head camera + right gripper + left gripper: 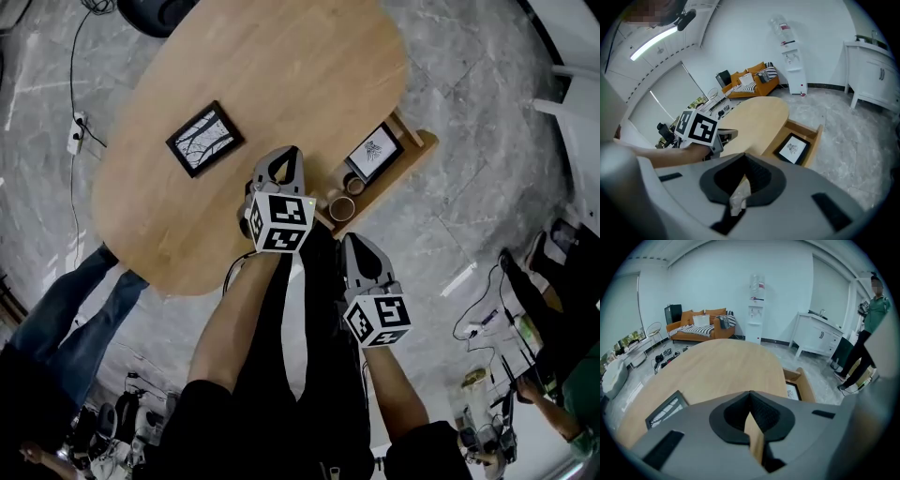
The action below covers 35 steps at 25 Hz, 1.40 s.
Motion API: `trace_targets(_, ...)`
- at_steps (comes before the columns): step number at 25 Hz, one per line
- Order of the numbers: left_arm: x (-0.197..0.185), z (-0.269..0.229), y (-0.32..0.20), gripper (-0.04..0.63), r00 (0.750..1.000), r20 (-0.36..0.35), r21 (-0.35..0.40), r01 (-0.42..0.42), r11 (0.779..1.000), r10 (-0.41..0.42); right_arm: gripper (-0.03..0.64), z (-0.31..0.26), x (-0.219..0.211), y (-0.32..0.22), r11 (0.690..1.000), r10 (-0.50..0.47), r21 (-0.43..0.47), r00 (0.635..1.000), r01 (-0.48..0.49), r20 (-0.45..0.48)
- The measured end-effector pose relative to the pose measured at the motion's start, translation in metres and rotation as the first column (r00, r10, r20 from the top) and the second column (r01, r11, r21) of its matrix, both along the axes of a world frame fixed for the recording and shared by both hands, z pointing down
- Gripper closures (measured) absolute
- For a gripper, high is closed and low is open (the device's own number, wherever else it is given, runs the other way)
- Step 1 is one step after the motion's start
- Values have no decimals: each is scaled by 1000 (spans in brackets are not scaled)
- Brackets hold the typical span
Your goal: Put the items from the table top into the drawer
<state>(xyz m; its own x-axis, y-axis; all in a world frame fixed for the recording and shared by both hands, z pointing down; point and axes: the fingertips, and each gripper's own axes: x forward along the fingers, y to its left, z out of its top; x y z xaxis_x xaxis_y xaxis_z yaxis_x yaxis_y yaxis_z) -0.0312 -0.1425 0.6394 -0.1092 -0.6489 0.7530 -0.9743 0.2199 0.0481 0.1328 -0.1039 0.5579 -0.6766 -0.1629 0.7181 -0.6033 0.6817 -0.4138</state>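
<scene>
One picture frame [204, 139] lies on the table top [309, 66], ahead-left of my left gripper [280, 159], apart from it. I read left gripper and right gripper [360, 246] jaws together, empty.

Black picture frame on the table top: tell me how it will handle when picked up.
The black picture frame looks rigid, so it should lift as one piece. It lies flat on the table, so a jaw probably must slip under an edge. Its front may be glass: likely fragile and slippery.
</scene>
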Motion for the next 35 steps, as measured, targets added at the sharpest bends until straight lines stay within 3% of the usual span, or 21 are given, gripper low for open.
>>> trace_targets(7, -50, -1, 53, 583, 999, 17, -33, 46, 998, -45, 607, -4, -34, 31, 997, -83, -4, 997, 83, 7)
trace_targets(14, -80, 15, 93, 579, 999, 26, -119, -20, 993, 24, 607, -5, -60, 52, 990, -141, -7, 990, 141, 9)
trace_targets(18, -96, 28, 109, 460, 996, 31, -170, -83, 982, 89, 607, -4, -65, 58, 988, -151, -6, 988, 151, 2)
trace_targets(20, -101, 33, 115, 431, 991, 29, -183, -122, 976, 129, 607, -3, -66, 59, 988, -153, -6, 988, 153, -3)
trace_targets(22, -104, 37, 120, 414, 981, 29, -198, -183, 963, 193, 607, -2, -67, 61, 988, -153, -8, 988, 153, -7)
trace_targets(25, -105, 45, 127, 411, 953, 9, -234, -292, 927, 303, 607, -2, -68, 61, 989, -149, -6, 989, 149, -12)
trace_targets(29, -108, 54, 134, 412, 922, -15, -266, -377, 887, 388, 607, -1, -66, 59, 991, -137, -3, 990, 137, -19)
trace_targets(32, -112, 59, 138, 446, 910, -18, -289, -401, 869, 414, 607, 0, -66, 59, 991, -134, -3, 991, 134, -23)
trace_targets(34, -115, 61, 139, 511, 907, -7, -292, -405, 867, 421, 607, 0, -66, 59, 992, -130, -4, 991, 130, -24)
trace_targets(35, -116, 61, 139, 511, 908, -5, -287, -404, 869, 420, 607, 1, -66, 60, 992, -128, -5, 991, 128, -25)
